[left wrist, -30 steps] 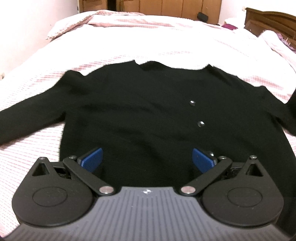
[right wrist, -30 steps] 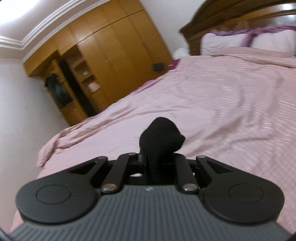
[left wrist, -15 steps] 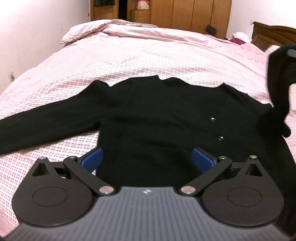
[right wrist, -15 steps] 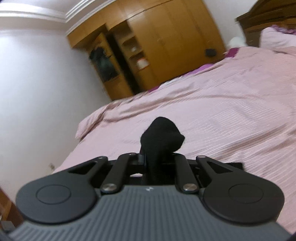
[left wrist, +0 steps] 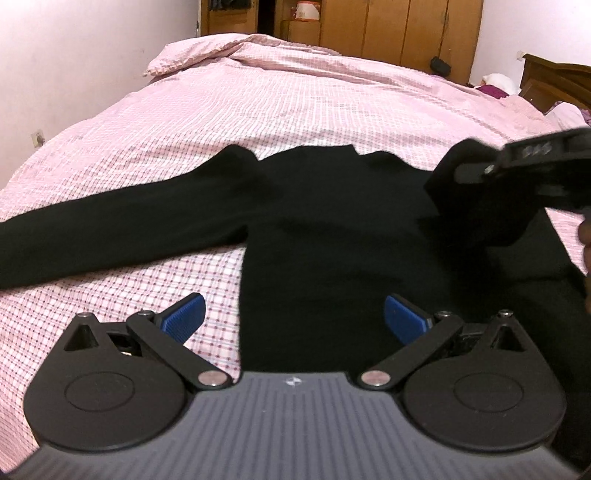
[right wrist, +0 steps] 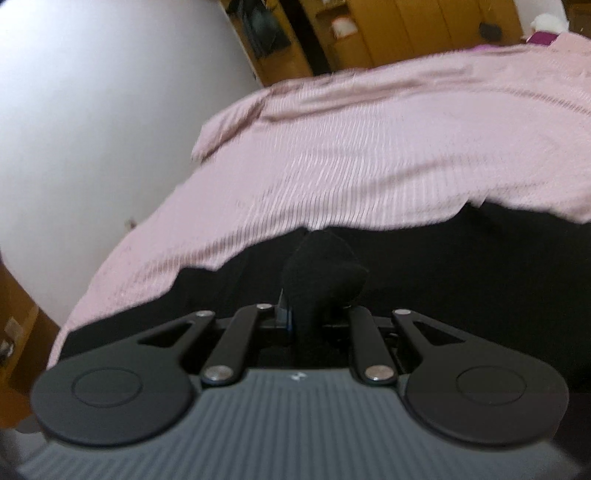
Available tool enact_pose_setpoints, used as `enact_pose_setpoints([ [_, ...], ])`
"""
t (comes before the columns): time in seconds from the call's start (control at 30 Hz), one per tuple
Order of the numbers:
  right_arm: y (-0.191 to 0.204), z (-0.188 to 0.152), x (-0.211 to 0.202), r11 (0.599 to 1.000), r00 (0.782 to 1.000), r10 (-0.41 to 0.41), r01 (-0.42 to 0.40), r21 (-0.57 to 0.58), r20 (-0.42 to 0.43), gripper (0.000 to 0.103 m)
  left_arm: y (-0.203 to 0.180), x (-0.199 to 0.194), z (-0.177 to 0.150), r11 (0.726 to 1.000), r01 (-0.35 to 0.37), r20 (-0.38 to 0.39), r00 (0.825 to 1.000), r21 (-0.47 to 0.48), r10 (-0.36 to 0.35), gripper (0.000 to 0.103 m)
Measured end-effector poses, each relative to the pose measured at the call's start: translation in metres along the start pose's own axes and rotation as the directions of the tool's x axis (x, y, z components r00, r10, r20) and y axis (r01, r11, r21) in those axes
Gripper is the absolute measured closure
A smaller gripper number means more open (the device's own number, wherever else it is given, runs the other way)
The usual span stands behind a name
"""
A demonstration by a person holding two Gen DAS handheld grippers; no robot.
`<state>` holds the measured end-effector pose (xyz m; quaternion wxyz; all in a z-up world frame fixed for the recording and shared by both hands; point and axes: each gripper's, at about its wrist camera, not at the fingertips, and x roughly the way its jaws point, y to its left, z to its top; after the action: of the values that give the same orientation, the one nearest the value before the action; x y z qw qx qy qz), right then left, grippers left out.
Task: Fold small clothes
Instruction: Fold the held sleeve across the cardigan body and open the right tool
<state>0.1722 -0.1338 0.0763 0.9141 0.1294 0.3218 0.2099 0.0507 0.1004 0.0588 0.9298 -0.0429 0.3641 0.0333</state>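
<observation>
A black cardigan (left wrist: 332, 236) lies flat on the pink checked bed cover, its left sleeve (left wrist: 92, 236) stretched out to the left. My left gripper (left wrist: 293, 319) is open and empty, low over the cardigan's lower left edge. My right gripper (right wrist: 314, 314) is shut on the cardigan's right sleeve end (right wrist: 321, 273) and holds it above the garment's body (right wrist: 461, 266). In the left wrist view the right gripper (left wrist: 480, 173) comes in from the right with the black sleeve (left wrist: 476, 206) hanging over the chest.
The pink bed cover (left wrist: 295, 103) spreads all around the cardigan. A bunched pink quilt (left wrist: 221, 51) lies at the far end. Wooden wardrobes (left wrist: 388, 26) stand behind, a dark headboard (left wrist: 554, 85) is at the right, and a white wall (right wrist: 92, 110) is at the left.
My right gripper has carried the sleeve leftward and down over the cardigan's body, covering the buttons. My left gripper has shifted left, so the left sleeve shows more.
</observation>
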Motion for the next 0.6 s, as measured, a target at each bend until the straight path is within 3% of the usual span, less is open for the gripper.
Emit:
enact_pose_setpoints([
  [0.2, 0.004, -0.016, 0.03, 1.0, 0.998, 0.026, -0.026, 0.01, -0.061, 0.087, 0.012, 0.008, -0.002, 0.999, -0.003, -0.015, 1.0, -0.038, 0.002, 0.0],
  [0.27, 0.005, -0.018, 0.036, 1.0, 0.997, 0.027, -0.027, 0.003, -0.068, 0.078, 0.014, 0.01, -0.002, 0.999, -0.003, -0.016, 1.0, -0.045, 0.002, 0.0],
  [0.4, 0.01, -0.019, 0.025, 0.998, 0.998, 0.052, -0.053, -0.023, -0.036, 0.044, 0.013, 0.01, -0.001, 0.999, 0.0, -0.016, 1.0, -0.051, -0.001, 0.0],
  [0.43, 0.012, -0.019, 0.021, 0.997, 0.998, 0.061, -0.062, -0.034, -0.022, 0.039, 0.012, 0.01, -0.001, 0.999, 0.0, -0.015, 1.0, -0.052, 0.0, 0.0],
  [0.6, 0.012, -0.016, 0.004, 0.995, 0.996, 0.085, -0.085, -0.053, 0.001, 0.039, 0.009, 0.009, -0.001, 0.999, 0.007, -0.016, 1.0, -0.051, -0.008, 0.0],
])
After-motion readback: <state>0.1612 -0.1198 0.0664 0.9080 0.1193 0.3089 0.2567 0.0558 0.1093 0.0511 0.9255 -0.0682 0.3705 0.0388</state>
